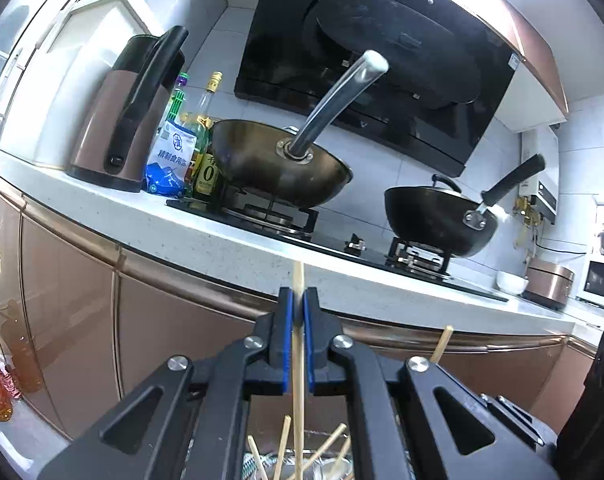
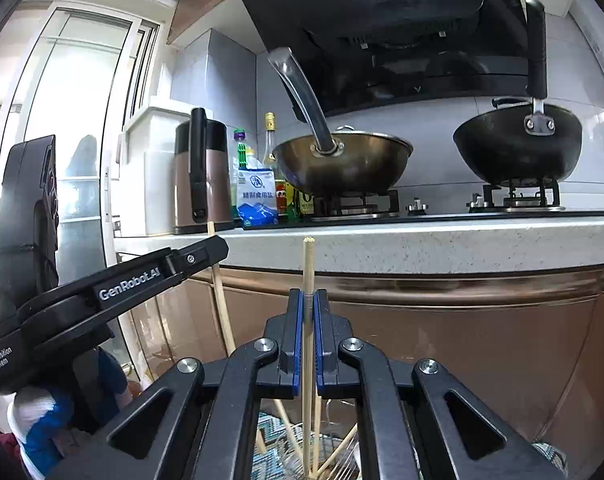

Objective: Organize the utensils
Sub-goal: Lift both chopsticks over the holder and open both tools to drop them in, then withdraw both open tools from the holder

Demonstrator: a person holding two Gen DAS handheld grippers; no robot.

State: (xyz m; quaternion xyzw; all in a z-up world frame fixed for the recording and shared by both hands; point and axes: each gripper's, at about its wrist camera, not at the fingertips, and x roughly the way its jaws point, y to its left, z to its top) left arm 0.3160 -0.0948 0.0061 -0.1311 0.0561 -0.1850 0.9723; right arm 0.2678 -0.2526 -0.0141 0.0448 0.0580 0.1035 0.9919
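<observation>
- The left gripper (image 1: pixel 298 308) is pinching one wooden chopstick (image 1: pixel 298 360) between its blue pads (image 1: pixel 287 344); the stick stands nearly upright and its top end comes out above the fingertips.
- Below this gripper, at the bottom of the left wrist view, more loose chopsticks (image 1: pixel 325 450) lean in different directions inside a metal container (image 1: pixel 341 468), which is seen only in part.
- In the right wrist view the left gripper (image 2: pixel 218 248) is on the left side, and its chopstick (image 2: pixel 221 300) hangs down below it.
- The right gripper (image 2: pixel 309 304) is also closed tight on a single chopstick (image 2: pixel 309 280), held upright, with its lower end down among the other sticks in a wire basket (image 2: pixel 341 468).
- Behind both grippers are the counter (image 2: pixel 421 244), a kettle (image 2: pixel 202 176), a steel wok (image 2: pixel 341 164) and a black wok (image 2: pixel 517 148) on the stove; none of them is touched.
- My judgement: the step in hand is carrying one chopstick in each gripper, probably to sort them into a pair or into their place.
- The next move calls for keeping both sticks vertical and bringing them over the target holder before the pads let go; where that holder is, I cannot tell.
</observation>
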